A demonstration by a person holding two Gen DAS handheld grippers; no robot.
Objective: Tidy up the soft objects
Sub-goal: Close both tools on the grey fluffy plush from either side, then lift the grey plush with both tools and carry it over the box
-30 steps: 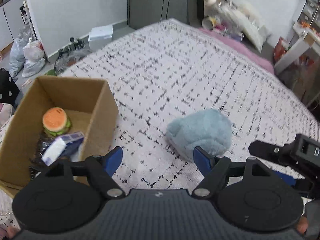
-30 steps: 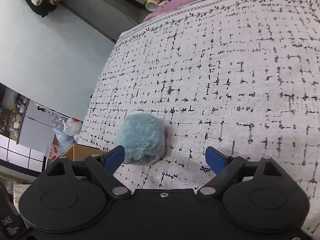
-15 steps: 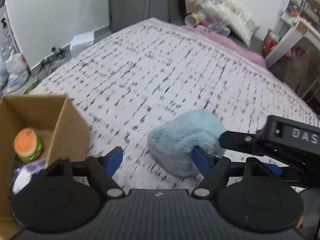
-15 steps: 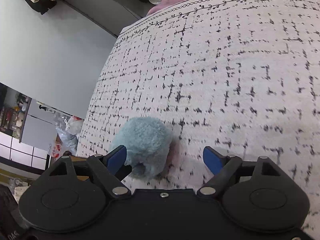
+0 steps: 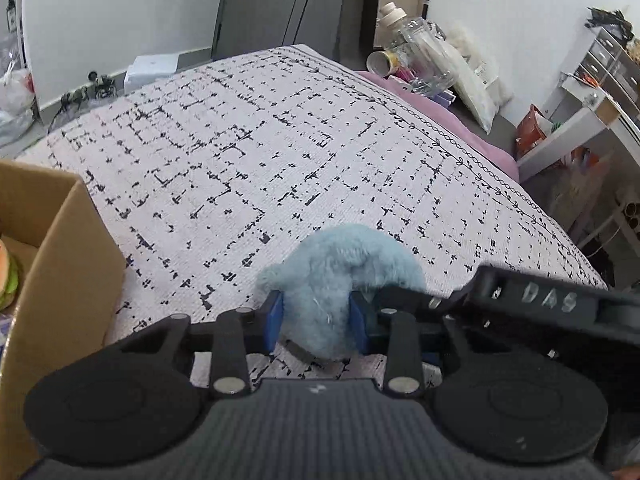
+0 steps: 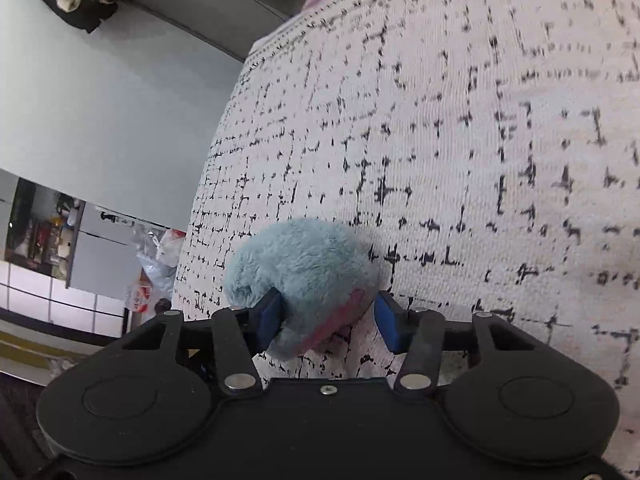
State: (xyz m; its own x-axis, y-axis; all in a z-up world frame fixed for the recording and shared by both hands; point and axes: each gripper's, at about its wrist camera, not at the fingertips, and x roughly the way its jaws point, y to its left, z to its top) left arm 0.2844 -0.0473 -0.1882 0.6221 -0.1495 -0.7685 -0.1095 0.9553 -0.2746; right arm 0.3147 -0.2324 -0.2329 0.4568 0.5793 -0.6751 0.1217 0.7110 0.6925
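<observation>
Fluffy pale-blue plush, a rounded soft toy (image 5: 340,280), lay on the white bedspread with a broken black grid pattern (image 5: 280,140), and both tongs met on it from two sides. The left gripper (image 5: 316,320) had just been closing, and its blue pads (image 5: 274,318) pressed into the near end of the plush, the fur bulging out between and above them, so it was clamped on the toy. Seen from the right wrist, the same plush (image 6: 304,268) showed a pink patch on its underside, and the right gripper (image 6: 326,320) had also just been closing around it: the left-hand blue pad (image 6: 270,316) was sunk into the fur, while the right-hand pad sat at the toy's edge, and I could not tell whether it truly pressed there. In the left wrist view the black body of the right gripper (image 5: 540,300) came in from the right, just beside the plush. Further out, an open brown cardboard box (image 5: 68,248) stood on the bedspread to the left, well apart from the toy, with a plush hamburger (image 5: 6,276) partly visible inside. Beyond the bed's far edge lay a pink blanket (image 5: 440,112) and a clear plastic bottle (image 5: 416,52).
</observation>
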